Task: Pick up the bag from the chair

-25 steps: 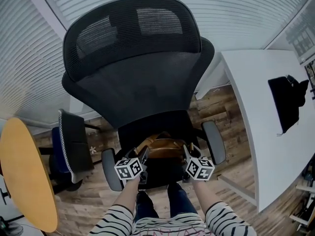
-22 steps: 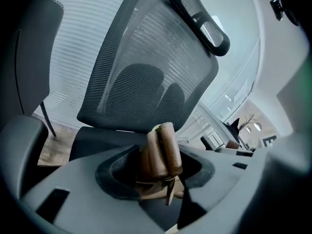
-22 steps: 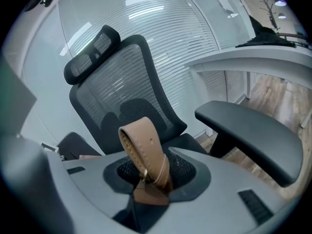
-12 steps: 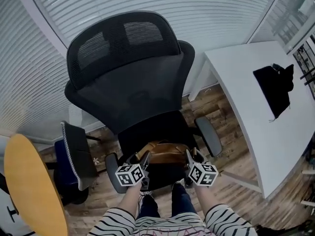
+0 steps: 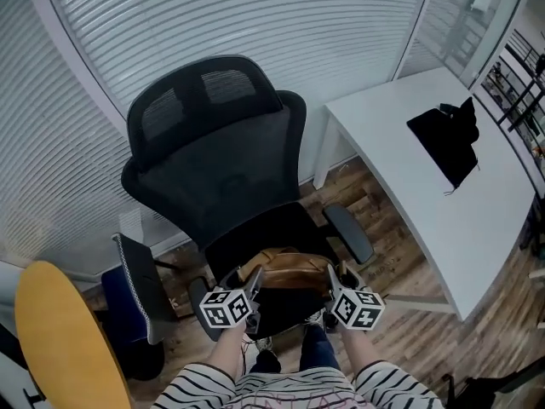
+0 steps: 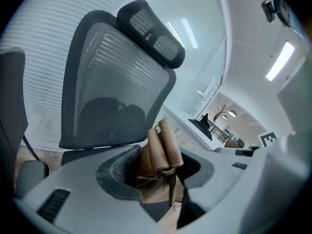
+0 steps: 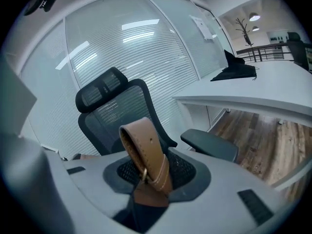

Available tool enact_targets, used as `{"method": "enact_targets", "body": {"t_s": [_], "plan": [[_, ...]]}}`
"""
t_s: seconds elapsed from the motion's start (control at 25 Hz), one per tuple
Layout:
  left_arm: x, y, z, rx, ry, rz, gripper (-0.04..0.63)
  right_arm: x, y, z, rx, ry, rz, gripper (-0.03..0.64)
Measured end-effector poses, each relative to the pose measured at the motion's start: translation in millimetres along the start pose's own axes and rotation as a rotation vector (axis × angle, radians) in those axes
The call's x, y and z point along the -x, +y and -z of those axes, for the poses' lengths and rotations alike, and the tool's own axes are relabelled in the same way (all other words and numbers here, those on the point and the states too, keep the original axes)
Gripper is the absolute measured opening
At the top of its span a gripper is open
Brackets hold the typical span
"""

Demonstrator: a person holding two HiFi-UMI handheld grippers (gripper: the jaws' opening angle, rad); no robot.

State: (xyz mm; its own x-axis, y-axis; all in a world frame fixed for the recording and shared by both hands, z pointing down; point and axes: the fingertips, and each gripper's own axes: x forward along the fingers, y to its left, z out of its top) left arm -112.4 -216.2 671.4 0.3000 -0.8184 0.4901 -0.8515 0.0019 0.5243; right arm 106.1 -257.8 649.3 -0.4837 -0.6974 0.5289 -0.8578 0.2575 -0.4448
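A tan leather bag (image 5: 289, 269) hangs between my two grippers, above the front of the black mesh office chair's (image 5: 226, 164) seat. My left gripper (image 5: 251, 286) is shut on the bag's rolled brown handles (image 6: 161, 149), which stick up between its jaws. On the other side, my right gripper (image 5: 332, 281) is shut on a buckled brown strap (image 7: 146, 155) of the same bag. The chair's back and headrest (image 6: 151, 30) rise behind the bag in both gripper views.
A white desk (image 5: 426, 186) with a black object (image 5: 444, 135) on it stands to the right. A yellow round table (image 5: 60, 339) and a smaller dark chair (image 5: 136, 296) are at the left. White blinds (image 5: 255, 24) line the wall behind. The floor (image 5: 400, 271) is wood.
The view has drawn back from the chair, which now looks smaller and farther. Both grippers have stayed shut on the bag and it has come along toward the person.
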Motion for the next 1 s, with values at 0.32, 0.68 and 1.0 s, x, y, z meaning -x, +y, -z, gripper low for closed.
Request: {"method": "enact_targets", "body": {"t_s": [0.32,0.68,1.0], "plan": [[23,-32,-28,-0.06,-0.032,0.066,0.213,45,16,-23,-0.014,-0.098,0.027,0.144],[56,-63,-61,-0.122,-0.064,0.14,0.213,93,42,-46,-0.004,-0.197,0.062,0.144],[80,-88,-83,-0.183,-0.089,0.198,0.212,130,59,-60,-0.011,-0.282,0.081,0.143]]}}
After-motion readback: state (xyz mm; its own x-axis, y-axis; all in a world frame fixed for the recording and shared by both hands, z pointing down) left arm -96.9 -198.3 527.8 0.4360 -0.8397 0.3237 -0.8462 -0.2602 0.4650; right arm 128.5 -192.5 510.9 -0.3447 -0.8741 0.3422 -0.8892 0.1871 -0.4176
